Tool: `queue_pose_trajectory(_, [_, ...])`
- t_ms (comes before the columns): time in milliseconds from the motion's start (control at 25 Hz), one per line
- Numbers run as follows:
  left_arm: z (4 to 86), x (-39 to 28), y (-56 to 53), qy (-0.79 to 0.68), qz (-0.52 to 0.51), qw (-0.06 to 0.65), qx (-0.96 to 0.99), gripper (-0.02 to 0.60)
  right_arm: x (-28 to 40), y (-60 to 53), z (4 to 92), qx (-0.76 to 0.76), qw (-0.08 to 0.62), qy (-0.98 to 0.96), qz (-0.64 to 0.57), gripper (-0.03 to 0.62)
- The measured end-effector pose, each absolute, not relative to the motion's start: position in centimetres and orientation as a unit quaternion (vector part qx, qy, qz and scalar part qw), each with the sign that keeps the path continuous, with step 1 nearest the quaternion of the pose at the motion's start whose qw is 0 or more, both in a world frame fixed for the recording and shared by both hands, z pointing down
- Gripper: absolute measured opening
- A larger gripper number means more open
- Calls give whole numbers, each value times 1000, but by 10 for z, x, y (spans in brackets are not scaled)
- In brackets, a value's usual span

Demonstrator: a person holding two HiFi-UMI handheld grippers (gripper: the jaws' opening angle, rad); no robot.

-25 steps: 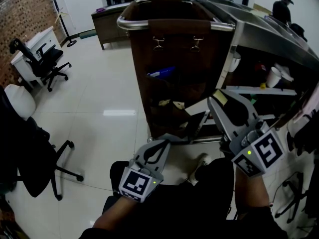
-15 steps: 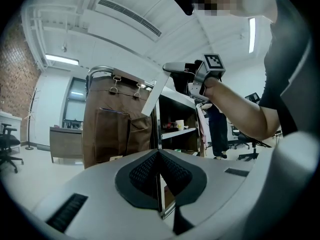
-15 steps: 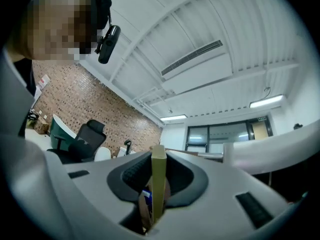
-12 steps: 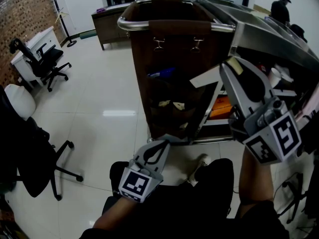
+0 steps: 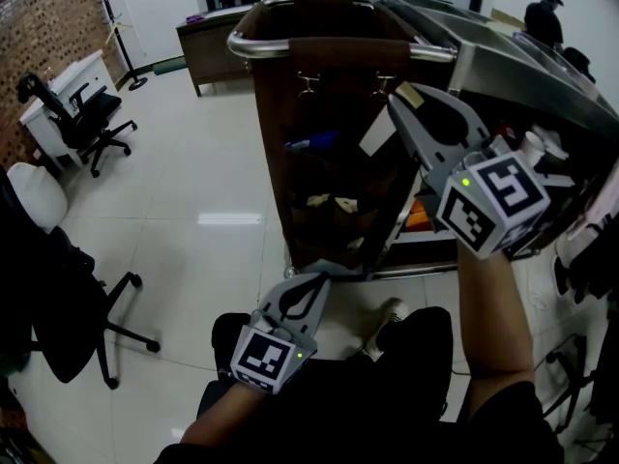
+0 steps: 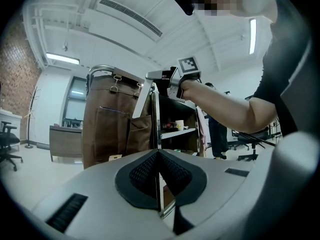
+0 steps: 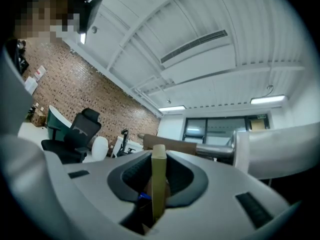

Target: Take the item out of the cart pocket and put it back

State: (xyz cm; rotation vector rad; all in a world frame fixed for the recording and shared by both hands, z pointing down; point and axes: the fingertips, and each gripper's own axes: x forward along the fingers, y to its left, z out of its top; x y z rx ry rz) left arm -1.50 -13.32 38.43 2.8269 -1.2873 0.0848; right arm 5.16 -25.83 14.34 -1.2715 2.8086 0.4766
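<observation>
Glossy tiled floor (image 5: 193, 191); brown fabric cart (image 5: 329, 172) at upper centre, pocket contents dim. A thin flat item (image 5: 377, 135), face unreadable, is clamped edge-on in the right gripper (image 5: 401, 104) before the pockets. The left gripper (image 5: 311, 280) is closed and empty.

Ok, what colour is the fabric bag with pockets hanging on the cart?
Dark brown. The hanging fabric cart bag shows best in the head view.

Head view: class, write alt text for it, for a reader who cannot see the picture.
The right gripper holds a thin pale item up in front of the pockets of a brown fabric-sided cart. The left gripper rests shut and empty, low in the foreground, above a shiny tiled floor.
</observation>
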Motion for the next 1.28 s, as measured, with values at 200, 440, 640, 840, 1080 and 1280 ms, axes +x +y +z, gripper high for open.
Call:
queue_pose_trajectory(200, [385, -15, -133, -414, 28, 17, 910, 0, 45, -302, 196, -411, -41, 906, 92, 86])
queue_pose_trajectory(440, [388, -16, -132, -413, 29, 22, 910, 0, 36, -333, 267, -409, -123, 903, 46, 86])
queue_pose_trajectory(640, [389, -16, -133, -415, 28, 23, 909, 0, 36, -339, 277, -410, -131, 902, 39, 86])
queue_pose_trajectory(840, [389, -15, -133, -413, 28, 24, 910, 0, 37, -339, 278, -411, -130, 901, 45, 95])
queue_pose_trajectory(1080, [389, -16, -134, -413, 29, 26, 910, 0, 39, -331, 269, -417, -110, 900, 59, 152])
queue_pose_trajectory(1280, [389, -16, -134, -413, 29, 27, 910, 0, 44, -319, 250, -414, -82, 905, 51, 149])
